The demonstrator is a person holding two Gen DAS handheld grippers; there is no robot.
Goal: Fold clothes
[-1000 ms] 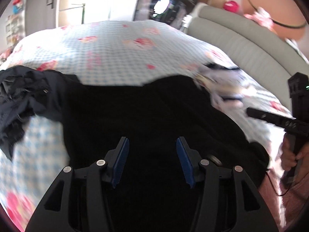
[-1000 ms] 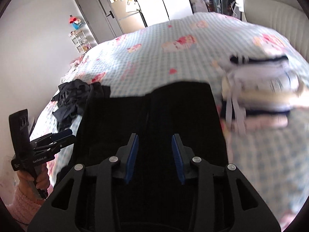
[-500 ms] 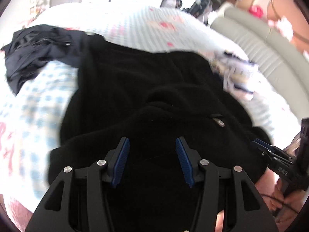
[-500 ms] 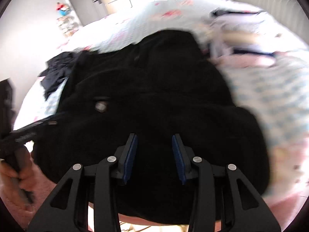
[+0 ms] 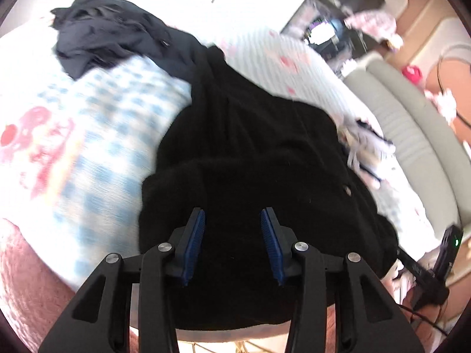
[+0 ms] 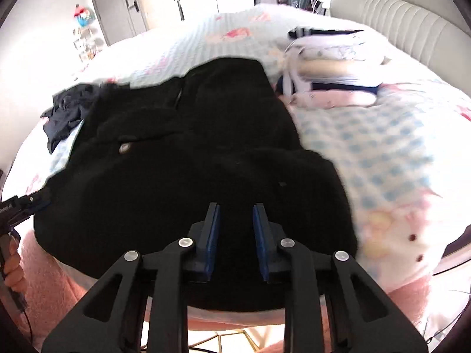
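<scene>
Fleece, or something near it: the black garment (image 6: 206,153) looks thick, soft and matte, spread across the near part of the bed (image 6: 382,153) with its near edge hanging over the side. A small round button (image 6: 124,147) shows on its left half, and the near portion seems to lie doubled over the rest, though the black swallows most of the creases, so how far the folding stands cannot be read.

The left gripper (image 5: 232,242) hovers above the near hem with its fingers set wide and nothing between them. The right gripper (image 6: 235,239) hovers over the same edge further right, its gap narrower but also empty.

Judging by the pile, the cloth will be light yet bulky: it should drape and sag rather than hold a line, and a thick fold may spring back. A hold on a single layer at the hem or an outer corner seems safest; a pinch into the doubled part risks taking two layers.

A crumpled dark garment (image 5: 112,41) lies at the far left, and a stack of folded clothes (image 6: 329,67) sits just beside the black one on the right.
</scene>
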